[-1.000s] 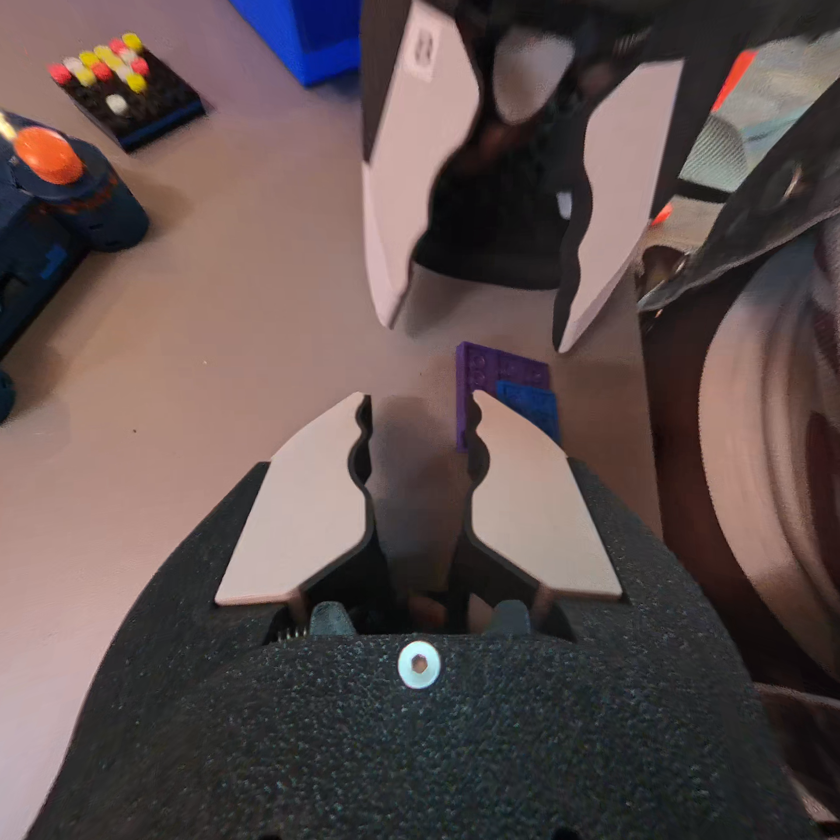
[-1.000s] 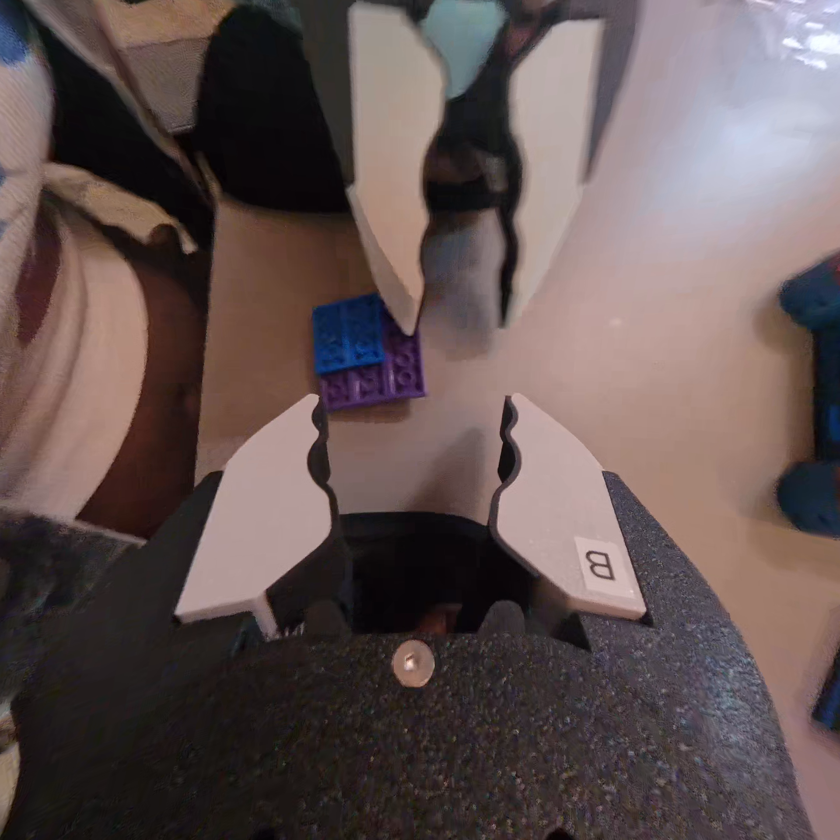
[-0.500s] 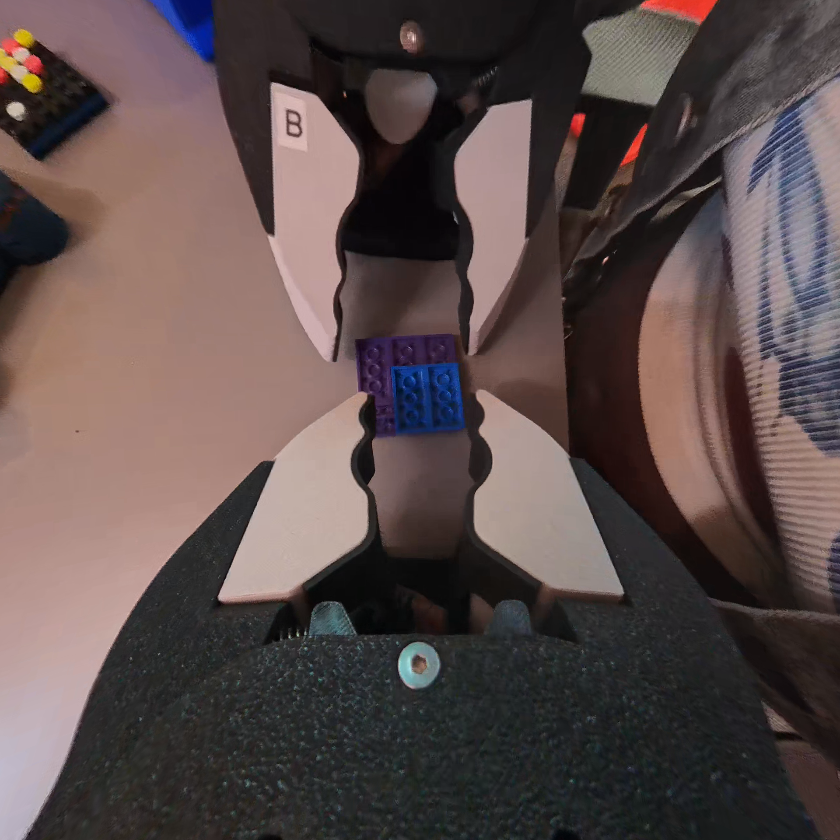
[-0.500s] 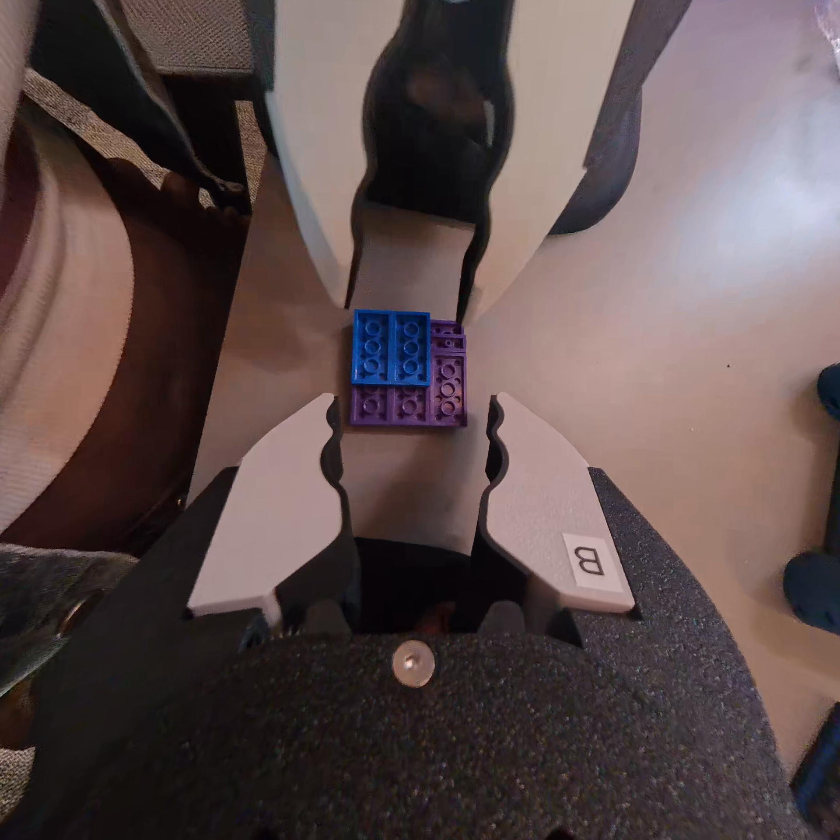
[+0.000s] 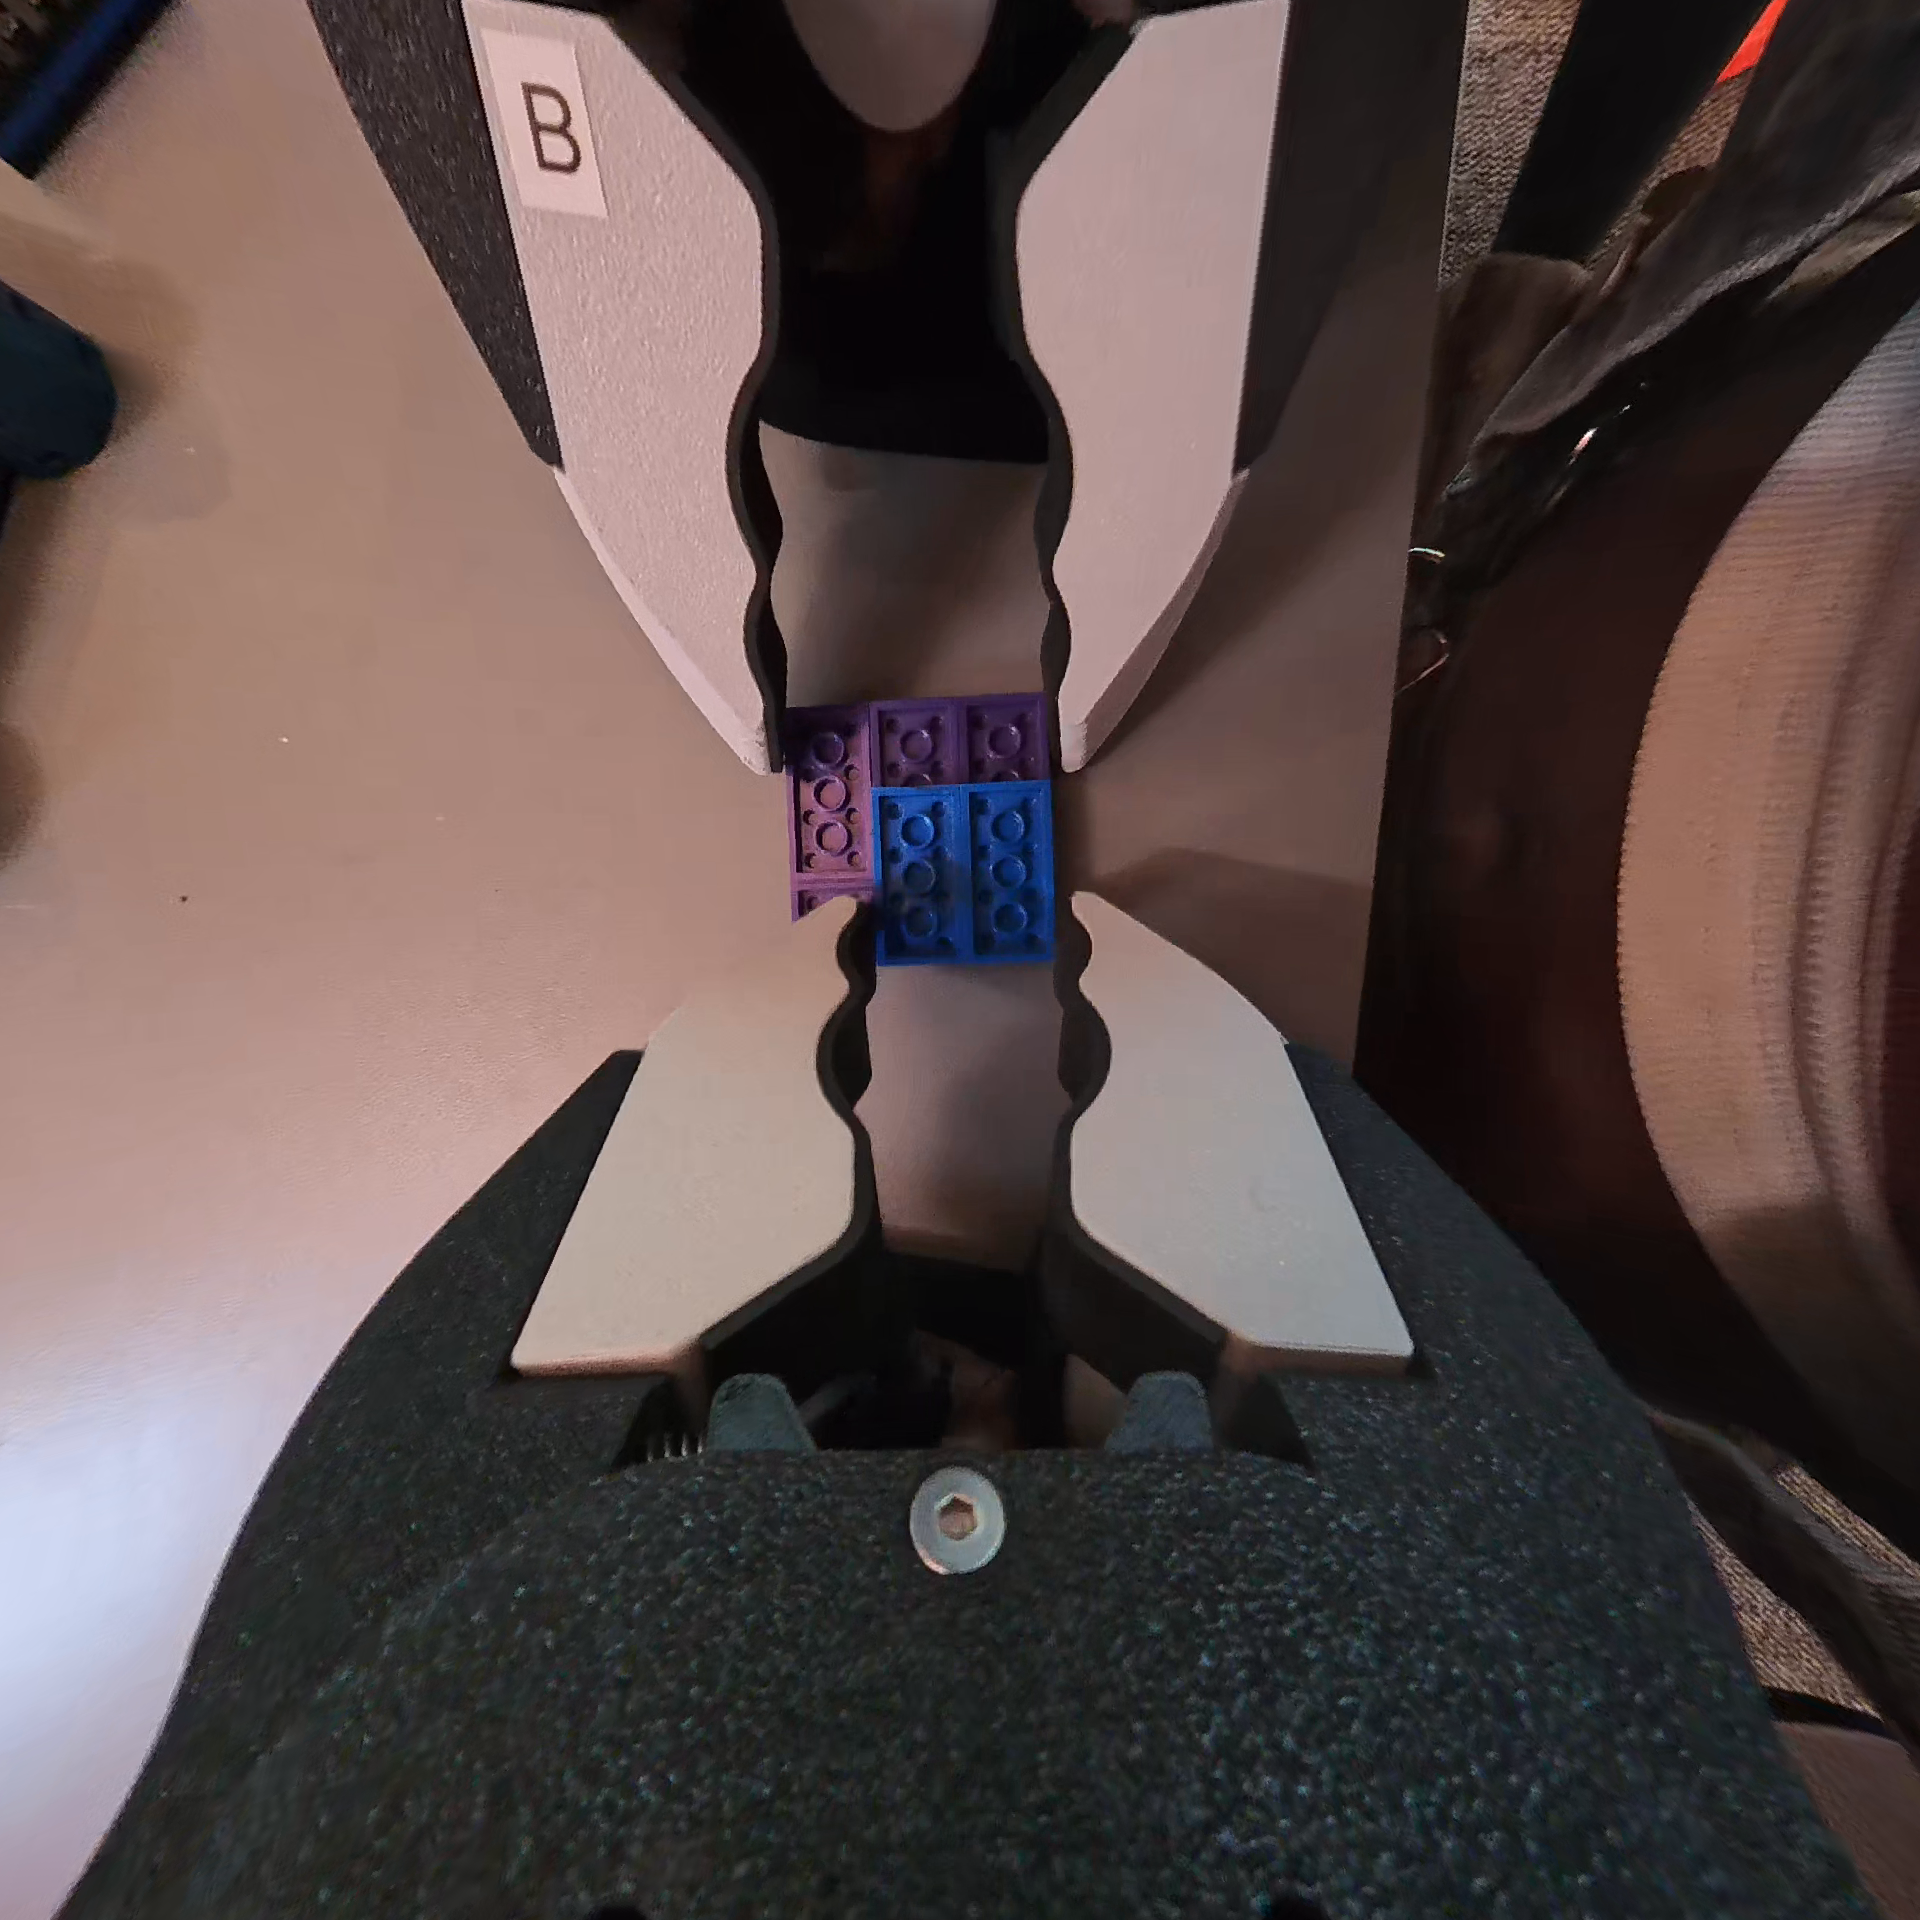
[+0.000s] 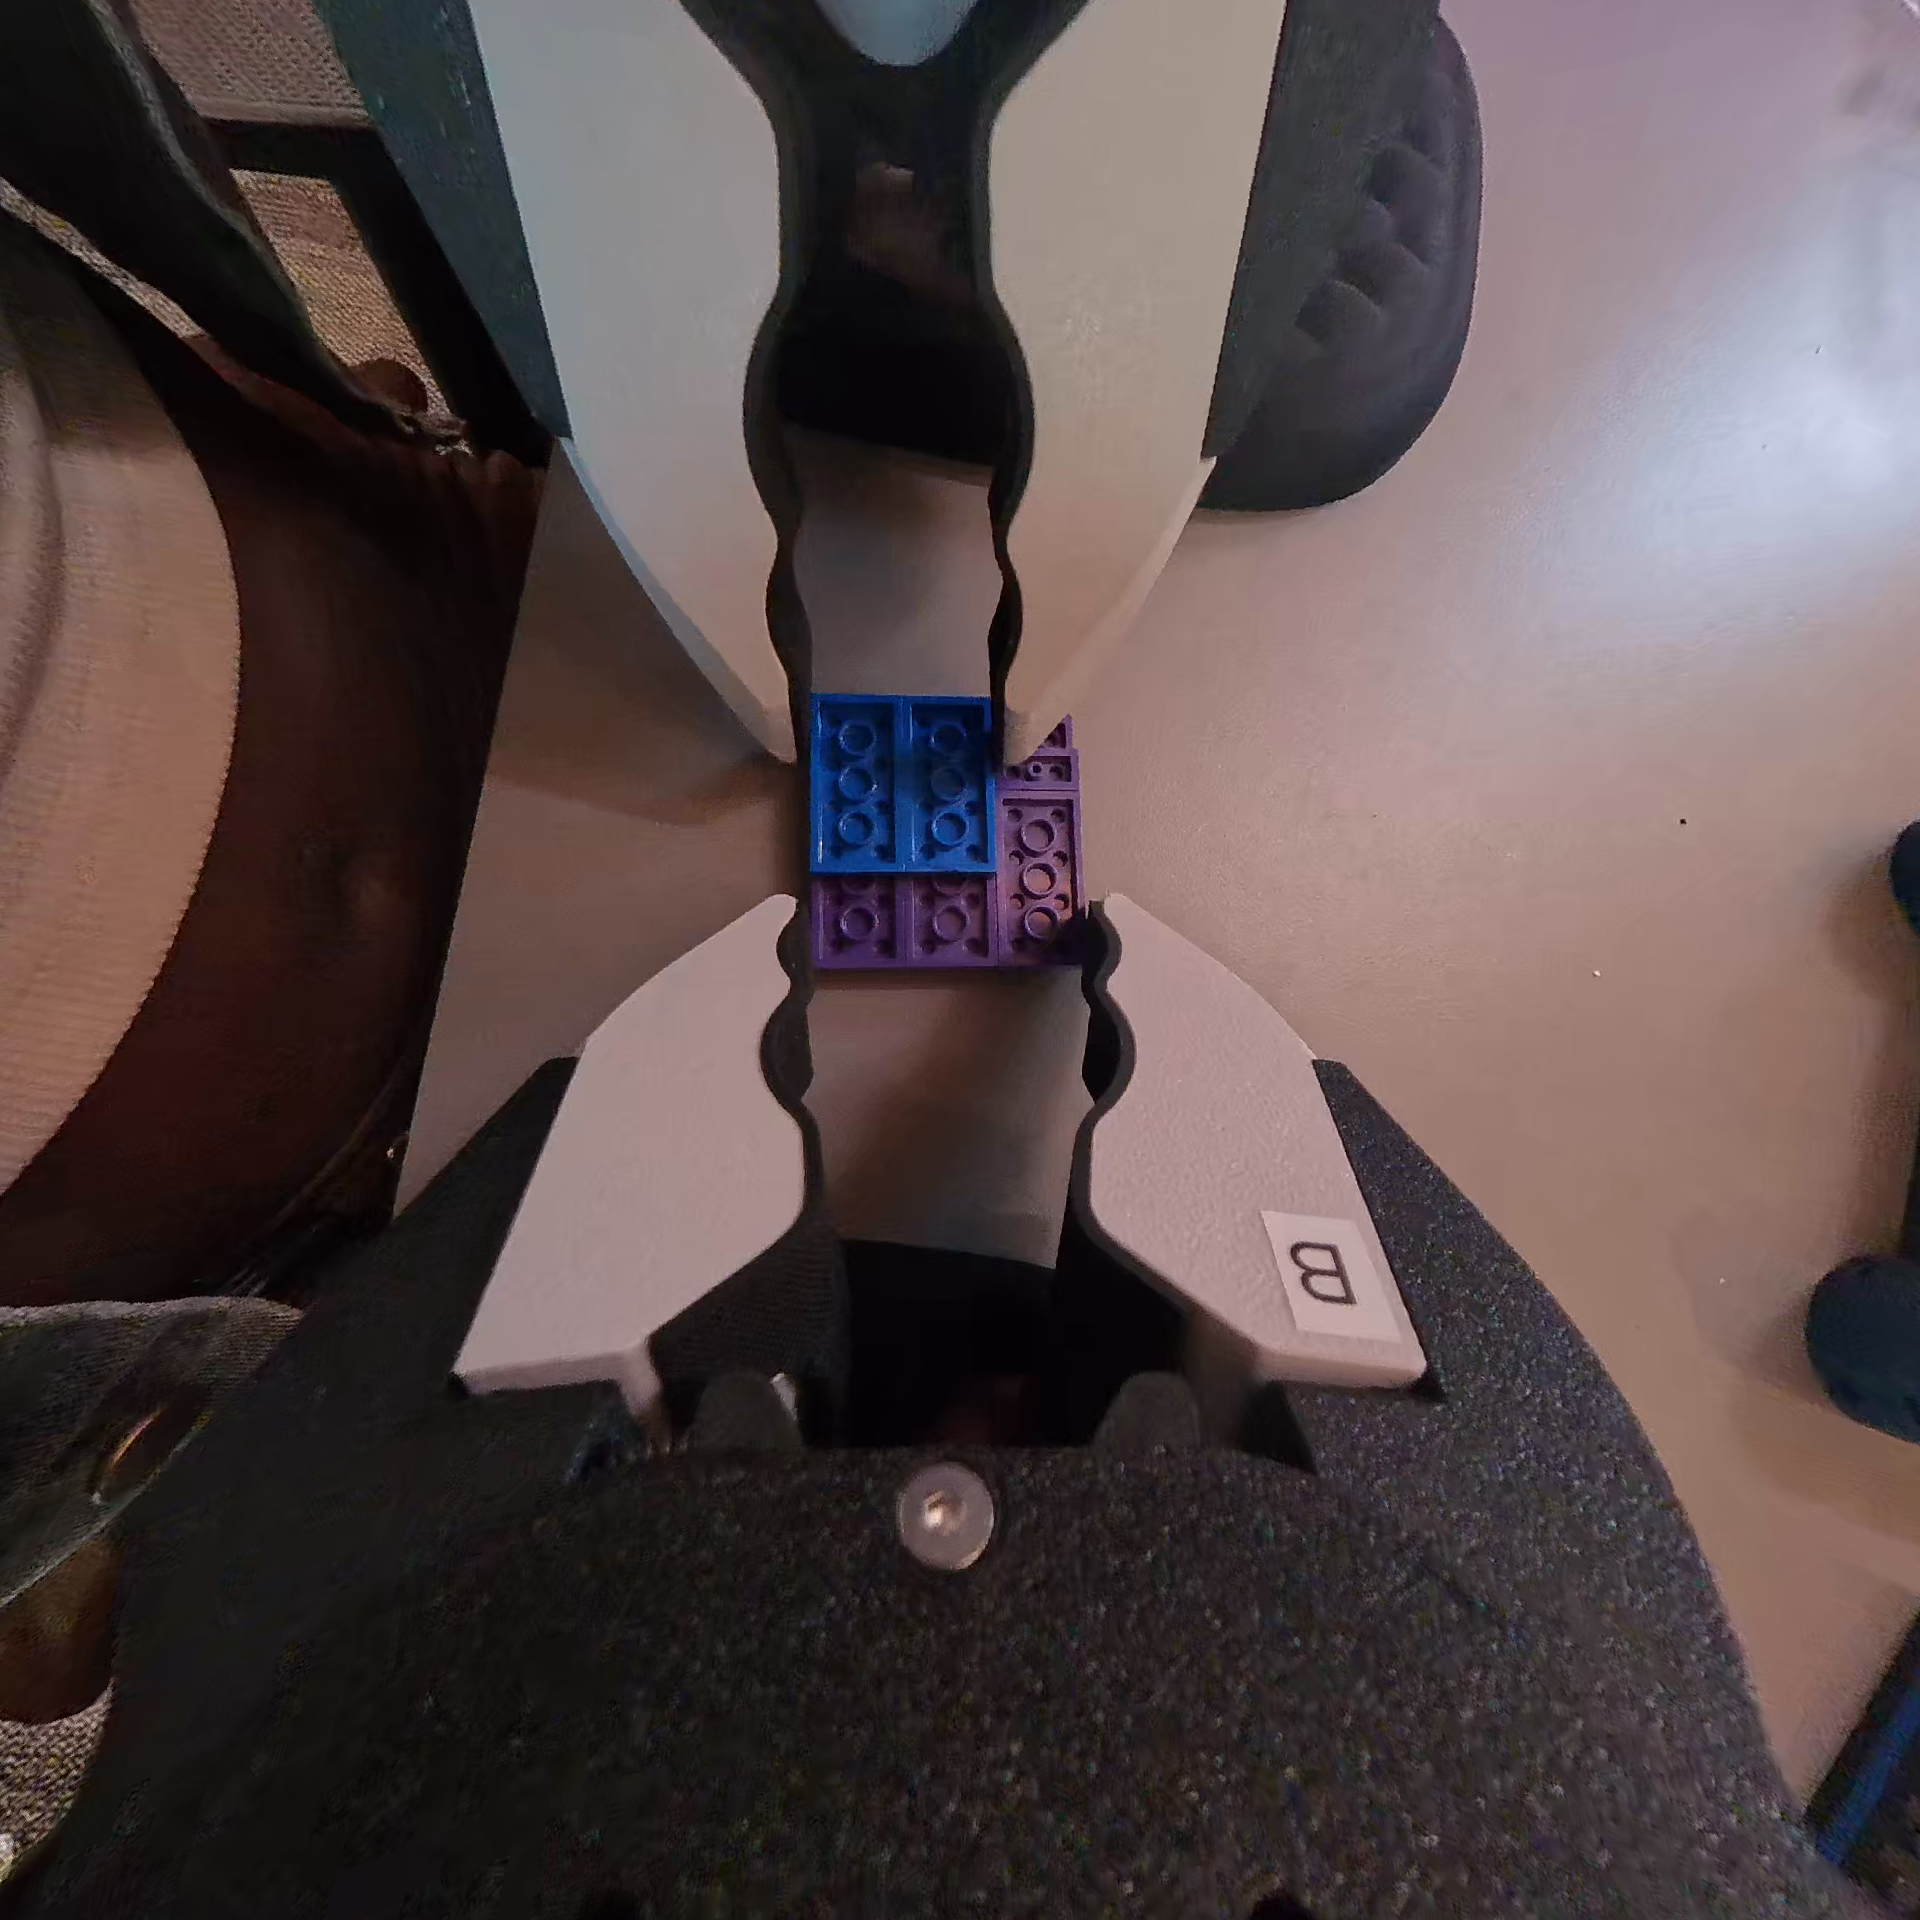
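A blue studded plate (image 5: 961, 873) sits on top of a larger purple plate (image 5: 831, 810), and the stack lies flat on the tan table. My left gripper (image 5: 966, 925) is open; its tips stand at the blue plate's two sides, and the left tip overlaps the purple corner. My right gripper (image 5: 920, 748) faces it from the far side. In the right wrist view my right gripper (image 6: 945, 914) is open, its tips at the two sides of the purple plate (image 6: 1039, 873). The blue plate (image 6: 899, 784) and left gripper (image 6: 902, 732) lie beyond. I cannot tell whether any tip touches.
A person's torso in pale patterned cloth and a dark strap fills the right of the left wrist view (image 5: 1714, 935) and the left of the right wrist view (image 6: 156, 831). Dark blue objects lie at the table's side (image 6: 1870, 1351). A black padded object (image 6: 1382, 312) lies behind. Both grippers' tips are close together, under 4 cm apart.
Both grippers have come in from opposite sides to the plate stack, which now lies between their tips. Both pairs of jaws have narrowed, the right one more. The plates have not moved.
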### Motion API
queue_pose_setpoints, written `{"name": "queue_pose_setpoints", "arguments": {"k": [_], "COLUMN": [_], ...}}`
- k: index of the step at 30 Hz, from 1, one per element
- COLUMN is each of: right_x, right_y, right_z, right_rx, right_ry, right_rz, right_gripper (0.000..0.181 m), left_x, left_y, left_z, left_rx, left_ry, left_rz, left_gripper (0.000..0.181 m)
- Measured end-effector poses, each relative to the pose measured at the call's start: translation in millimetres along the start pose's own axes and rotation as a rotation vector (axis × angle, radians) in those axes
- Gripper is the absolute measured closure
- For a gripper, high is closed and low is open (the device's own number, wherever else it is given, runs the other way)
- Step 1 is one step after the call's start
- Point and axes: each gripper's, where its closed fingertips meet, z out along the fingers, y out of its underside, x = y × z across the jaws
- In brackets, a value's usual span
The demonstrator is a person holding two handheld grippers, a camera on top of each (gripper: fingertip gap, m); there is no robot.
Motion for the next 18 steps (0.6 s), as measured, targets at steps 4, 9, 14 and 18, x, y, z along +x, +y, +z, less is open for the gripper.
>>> {"name": "queue_pose_setpoints", "arguments": {"k": [4,9,14,18], "right_x": [2.3,4.2,0.7,1.9], "right_y": [-1.6,-4.9,-3.4,-3.1], "right_z": [-2.1,-3.8,0.3,1.8], "right_rx": [0.020,0.040,0.010,0.006], "right_ry": [-0.007,-0.026,-0.045,-0.026], "right_rz": [0.031,0.060,0.017,-0.012], "right_gripper": [0.131,0.128,0.127,0.132], "left_x": [-2.2,-2.8,-0.9,-1.0], "left_y": [3.1,3.3,4.7,4.6], "left_z": [-4.4,-3.5,0.2,2.4], "left_rx": [-0.004,0.012,0.005,0.010], "left_ry": [-0.009,0.000,0.009,0.018], "left_rz": [-0.034,-0.054,-0.043,-0.049], "left_gripper": [0.138,0.142,0.147,0.148]}}
